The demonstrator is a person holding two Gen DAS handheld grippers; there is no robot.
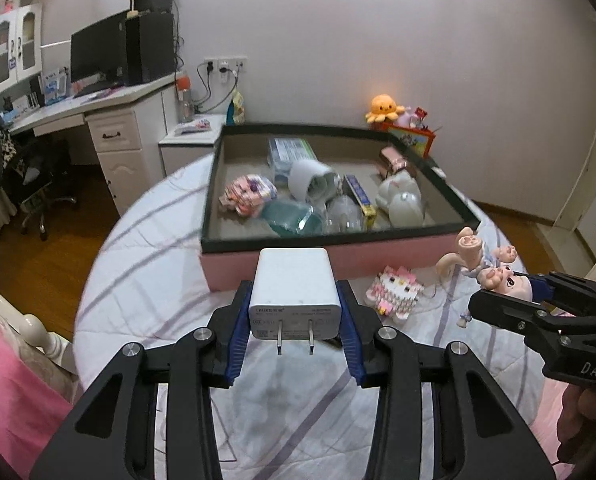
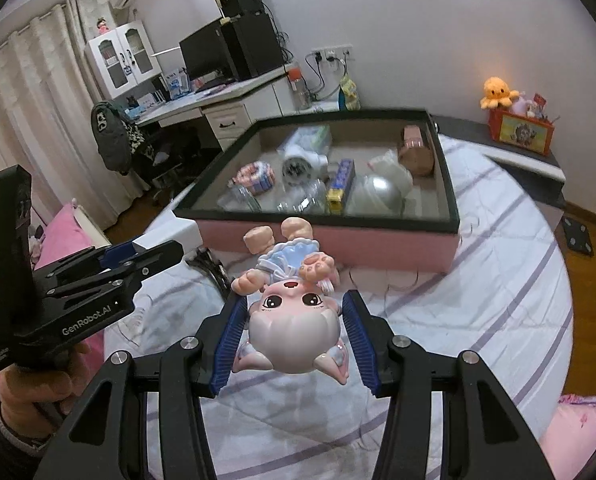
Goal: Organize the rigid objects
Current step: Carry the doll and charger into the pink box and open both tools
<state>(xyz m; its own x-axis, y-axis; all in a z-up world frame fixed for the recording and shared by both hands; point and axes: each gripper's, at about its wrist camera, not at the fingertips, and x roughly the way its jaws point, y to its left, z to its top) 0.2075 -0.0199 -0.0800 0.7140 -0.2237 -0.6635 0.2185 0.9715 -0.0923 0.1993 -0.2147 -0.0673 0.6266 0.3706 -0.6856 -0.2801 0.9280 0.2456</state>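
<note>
Pink-sided tray [image 1: 281, 264] sits at twelve o'clock on the striped bedcover [image 1: 145, 280]. Right gripper [image 2: 293, 334] pinches the upside-down doll figurine [image 2: 293, 320]; left gripper [image 1: 295, 322] clamps the white charger [image 1: 293, 292], prongs facing six o'clock.

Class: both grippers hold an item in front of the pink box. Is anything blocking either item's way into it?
Only the box's near wall stands between: the white charger and the pig figurine must clear its dark rim. Nothing else visible blocks them, though the middle of the box is already crowded.
</note>
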